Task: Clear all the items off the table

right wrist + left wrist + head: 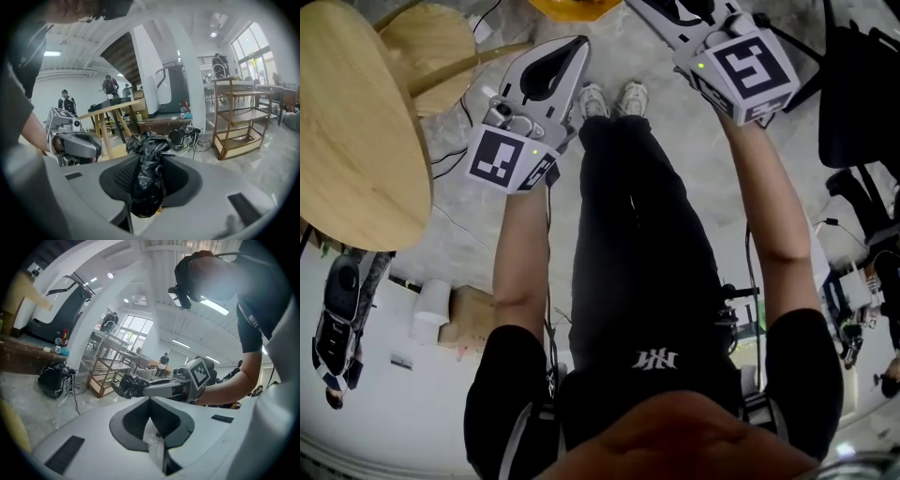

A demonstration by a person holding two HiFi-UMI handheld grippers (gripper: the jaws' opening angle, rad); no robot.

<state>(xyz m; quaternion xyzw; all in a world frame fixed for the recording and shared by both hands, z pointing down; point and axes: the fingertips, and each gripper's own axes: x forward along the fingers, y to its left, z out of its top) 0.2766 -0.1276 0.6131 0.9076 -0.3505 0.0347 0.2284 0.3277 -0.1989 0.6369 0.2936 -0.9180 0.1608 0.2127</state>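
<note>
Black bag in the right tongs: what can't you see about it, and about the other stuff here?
- black bag: the head view's top edge cuts it off with the tips of the right tongs; its contents are unseen in the right gripper view.
- white scrap in the left tongs: left gripper view, too little shows to name it.
- round table: head view, cut off by the left edge.

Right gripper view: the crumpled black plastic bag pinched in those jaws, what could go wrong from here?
The right gripper is shut on only a bunch of the crumpled black plastic bag. Loose folds stick out, so it might slip free.
The bag hides much of that view's middle, so aiming could suffer.
Thin black cables lie on the floor by the round wooden table, where feet could snag.
</note>
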